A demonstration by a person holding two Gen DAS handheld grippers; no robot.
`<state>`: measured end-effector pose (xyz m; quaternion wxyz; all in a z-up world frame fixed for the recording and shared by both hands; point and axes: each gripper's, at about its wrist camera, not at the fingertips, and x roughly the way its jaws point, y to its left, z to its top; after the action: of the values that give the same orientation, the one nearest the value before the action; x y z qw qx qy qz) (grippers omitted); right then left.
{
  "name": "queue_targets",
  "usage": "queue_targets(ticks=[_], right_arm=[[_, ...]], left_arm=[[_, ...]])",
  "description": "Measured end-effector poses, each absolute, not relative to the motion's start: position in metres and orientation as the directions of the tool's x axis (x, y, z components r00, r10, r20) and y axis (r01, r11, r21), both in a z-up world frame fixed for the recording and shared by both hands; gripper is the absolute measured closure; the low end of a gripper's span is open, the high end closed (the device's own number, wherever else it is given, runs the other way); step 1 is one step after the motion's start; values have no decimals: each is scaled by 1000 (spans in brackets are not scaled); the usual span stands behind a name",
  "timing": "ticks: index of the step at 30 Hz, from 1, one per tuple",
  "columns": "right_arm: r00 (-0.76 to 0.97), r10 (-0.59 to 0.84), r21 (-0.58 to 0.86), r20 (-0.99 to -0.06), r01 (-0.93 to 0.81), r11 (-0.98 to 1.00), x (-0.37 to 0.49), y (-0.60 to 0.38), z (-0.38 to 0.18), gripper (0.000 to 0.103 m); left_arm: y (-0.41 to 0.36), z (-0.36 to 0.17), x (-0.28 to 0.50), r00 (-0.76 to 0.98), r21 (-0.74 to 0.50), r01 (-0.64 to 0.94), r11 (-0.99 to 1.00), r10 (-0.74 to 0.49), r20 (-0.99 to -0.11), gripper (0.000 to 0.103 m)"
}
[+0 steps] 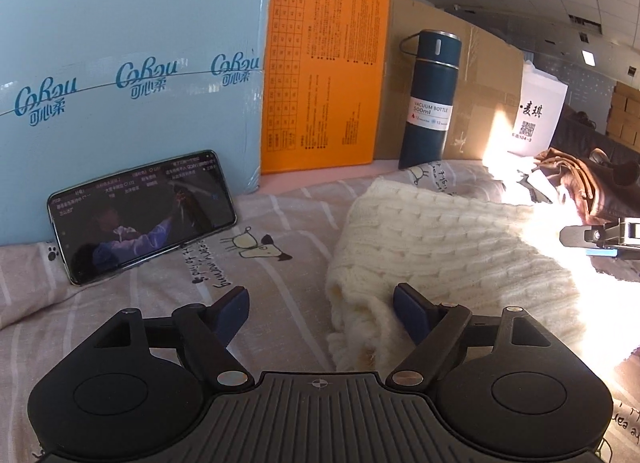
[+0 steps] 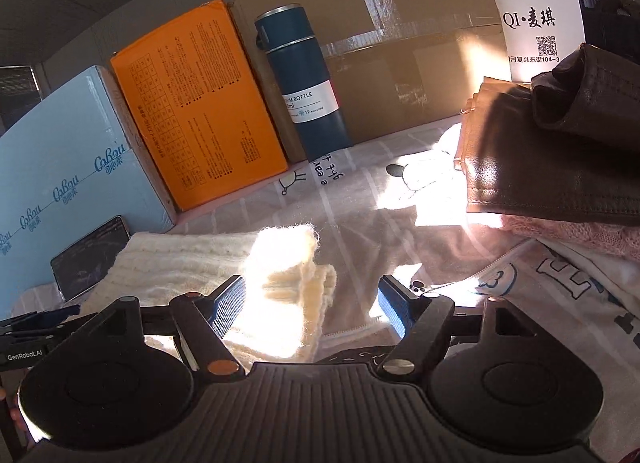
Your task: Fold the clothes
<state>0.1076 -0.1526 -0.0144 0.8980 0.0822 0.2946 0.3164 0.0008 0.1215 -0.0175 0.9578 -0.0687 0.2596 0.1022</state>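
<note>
A cream knit sweater [image 1: 432,239] lies folded on a striped, cartoon-print sheet [image 1: 280,223], part lit by hard sun from the right. The left gripper [image 1: 320,313] hangs over its near-left edge, jaws spread wide and holding nothing; its right pad touches or nearly touches the wool, can't tell which. The right gripper [image 2: 312,305] is likewise released, jaws apart, over the sweater's lit corner and bare sheet.

Only the left wrist view shows the phone [image 1: 140,215] screen lit, propped vs. a pale blue box [image 1: 128,63]; the right gripper's tip pokes in at the right edge. Only the right wrist view shows a brown leather jacket [image 2: 552,167] stacked on pink knitwear [image 2: 568,239], w/ a white lettered garment [image 2: 560,295] just beside the right jaw.

Behind, along the back: an orange box [image 1: 324,79], a dark blue bottle [image 1: 430,99], a cardboard box [image 2: 400,63], a white paper bag [image 2: 540,23]. Glare washes out the sweater's right end.
</note>
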Motion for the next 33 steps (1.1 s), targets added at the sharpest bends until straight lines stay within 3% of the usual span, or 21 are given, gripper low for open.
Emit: queue_targets(ticks=[4,7,12,22,27,30,33], right_arm=[[581,656,385,-481,-533,754,110,-152,-17,30],[538,691,436,-483,-537,722,112,-152,-18,20],[489,727,488,-482,-540,686,113,-151,-20,17],[458,740,528,-493,-519,673,120,-148,-28,14],[442,752,542,-489,-521,659,127,-141,-32,7],[416,770,574,-484,-513,638,133,-138,-34,7],[368,802,617,-471,-512,597,136,-135,-36,7]], left_arm=[[126,-17,-1,845,-118,-244,962,152,-513,16],[131,-16,-4,848,-181,-251,951,125,-515,16],[138,-9,-16,851,-375,-238,896,6,-526,15],[128,-15,-63,834,-547,-293,784,-70,-547,13],[107,-16,-58,786,-582,-201,788,-225,-576,11],[100,-19,-54,778,-607,-142,782,-291,-557,11],[104,-29,-50,819,-663,-115,739,-308,-485,9]])
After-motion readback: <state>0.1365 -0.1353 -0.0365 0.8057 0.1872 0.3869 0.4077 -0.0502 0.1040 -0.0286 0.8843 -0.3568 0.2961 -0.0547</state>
